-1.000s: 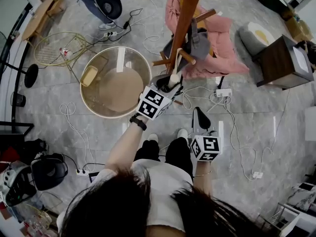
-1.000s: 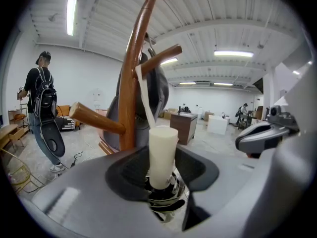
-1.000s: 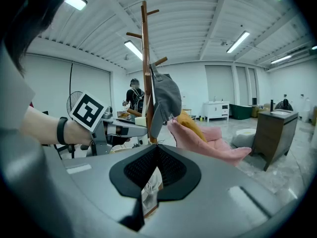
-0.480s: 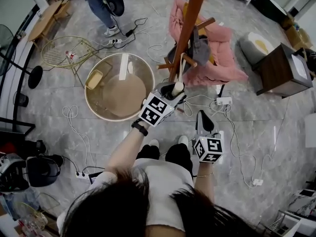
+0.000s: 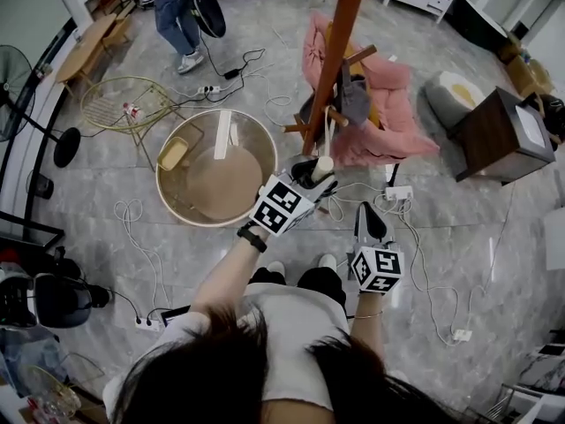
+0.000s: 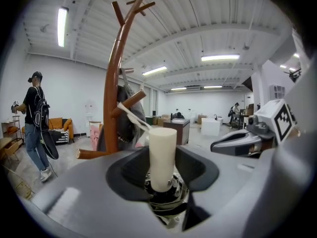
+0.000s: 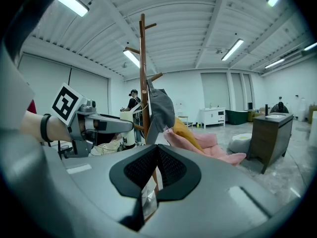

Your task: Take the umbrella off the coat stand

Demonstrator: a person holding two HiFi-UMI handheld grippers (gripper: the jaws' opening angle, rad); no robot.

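In the head view, the left tongs [image 5: 311, 173] pinched the cream handle of the folded umbrella [image 5: 322, 162], which was just beside the lower pegs of the brown coat stand [image 5: 340, 51]. The right tongs [image 5: 365, 212] hovered nearer to the person, apart from the umbrella. A grey garment [image 5: 356, 91] hung on the stand. The floor [image 5: 468, 237] was of grey stone-like tiles, and many white cables [image 5: 415, 237] lay across it. Around the stand were a big round tub-like thing [image 5: 159, 173], a pink cloth [image 5: 393, 104] over a seat and a dark cabinet [image 5: 503, 117]. Another person [image 5: 177, 11] stood far off.

In the left gripper view, the handle stood upright between the two pads, which pressed on it from both sides. A pale strap [image 6: 132, 116] ran from the top of the handle up toward a peg of the stand. I judged that the grasp was done, but the strap was not yet free of the peg. It remained to lift the loop off and to carry the umbrella away. The room was a wide hall with white walls and long ceiling lamps [image 6: 62, 26].

In the right gripper view, the pads were pressed together with nothing between them, and the stand rose behind them.
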